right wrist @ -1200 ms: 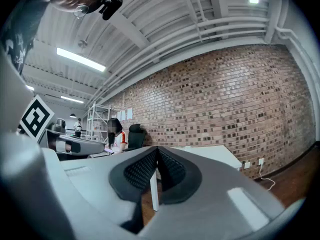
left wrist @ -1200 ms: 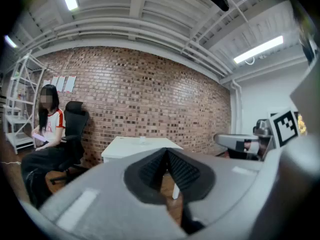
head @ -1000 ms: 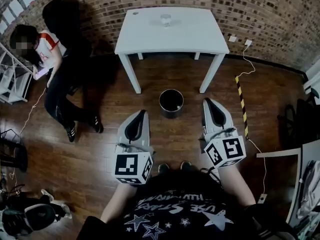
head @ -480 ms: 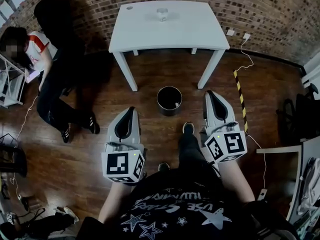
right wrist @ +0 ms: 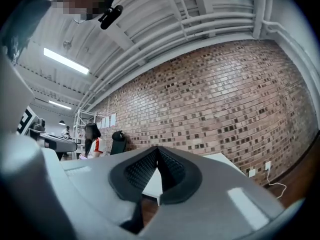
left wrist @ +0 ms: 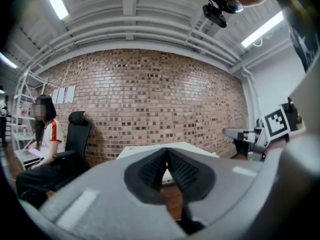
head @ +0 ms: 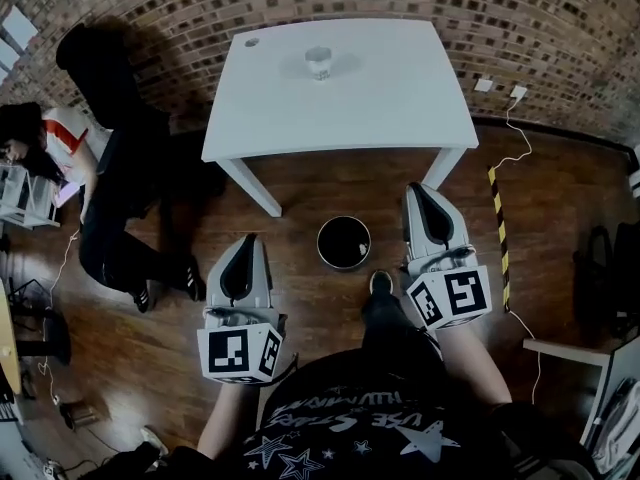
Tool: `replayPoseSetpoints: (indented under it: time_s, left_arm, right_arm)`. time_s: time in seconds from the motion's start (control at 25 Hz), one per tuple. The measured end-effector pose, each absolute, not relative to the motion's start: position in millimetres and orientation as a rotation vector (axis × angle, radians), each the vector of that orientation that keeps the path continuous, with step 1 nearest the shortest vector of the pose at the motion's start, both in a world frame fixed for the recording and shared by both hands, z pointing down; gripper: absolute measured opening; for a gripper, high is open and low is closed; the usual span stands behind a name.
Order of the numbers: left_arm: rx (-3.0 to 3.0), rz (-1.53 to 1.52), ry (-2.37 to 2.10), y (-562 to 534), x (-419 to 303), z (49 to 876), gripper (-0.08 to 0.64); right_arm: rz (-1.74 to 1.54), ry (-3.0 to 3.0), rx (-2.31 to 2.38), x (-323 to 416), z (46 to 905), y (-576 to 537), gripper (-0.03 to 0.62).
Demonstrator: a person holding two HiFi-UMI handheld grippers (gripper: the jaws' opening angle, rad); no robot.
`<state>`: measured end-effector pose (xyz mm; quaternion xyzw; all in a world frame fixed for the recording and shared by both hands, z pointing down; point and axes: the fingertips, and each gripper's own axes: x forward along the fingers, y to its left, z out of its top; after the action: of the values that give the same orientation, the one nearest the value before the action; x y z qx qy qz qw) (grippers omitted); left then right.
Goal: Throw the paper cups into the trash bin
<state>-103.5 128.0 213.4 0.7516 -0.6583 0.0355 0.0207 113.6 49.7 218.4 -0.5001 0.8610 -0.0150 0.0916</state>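
Note:
A single paper cup [head: 320, 63] stands upright on the white table [head: 400, 98], towards its far side. The black round trash bin [head: 344, 242] sits on the wooden floor just in front of the table, between my two grippers. My left gripper [head: 246, 240] is held level to the left of the bin, its jaws shut and empty; in the left gripper view [left wrist: 166, 149] the pads meet at the tip. My right gripper [head: 419, 190] is right of the bin, close to the table's front edge, also shut on nothing [right wrist: 157, 148]. Both are well short of the cup.
A person [head: 60, 143] sits on a black chair [head: 110, 78] at the left, by the brick wall. A white cable [head: 512, 158] and striped tape [head: 498, 228] lie on the floor at the right. My shoe [head: 381, 282] is beside the bin. The table leg [head: 250, 183] stands left of the bin.
Both grippers and the head view have advanced towards the table, which now looks larger and nearer. The bin now lies between the grippers. One foot has stepped forward beside it.

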Motion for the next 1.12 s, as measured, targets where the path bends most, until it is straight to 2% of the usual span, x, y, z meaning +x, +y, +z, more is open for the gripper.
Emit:
replayPoseSetpoints:
  time_s: [0.48,0.88,1.12]
  left_arm:
    - [2.211,0.164,-2.156,-29,-56,197,0.005]
    - [2.182,0.207,-2.192,-47,-46,195,0.005]
    - [2.222,0.144,-2.184,-61,-53,192,0.005]
  right_arm:
    - [-0.116,2.644,-1.366,155,216,-131,0.008]
    - [-0.193,2.634,-1.281,149,224,-151,0.008]
    - [-0.122,2.617,-1.315,149,216,-146,0.008]
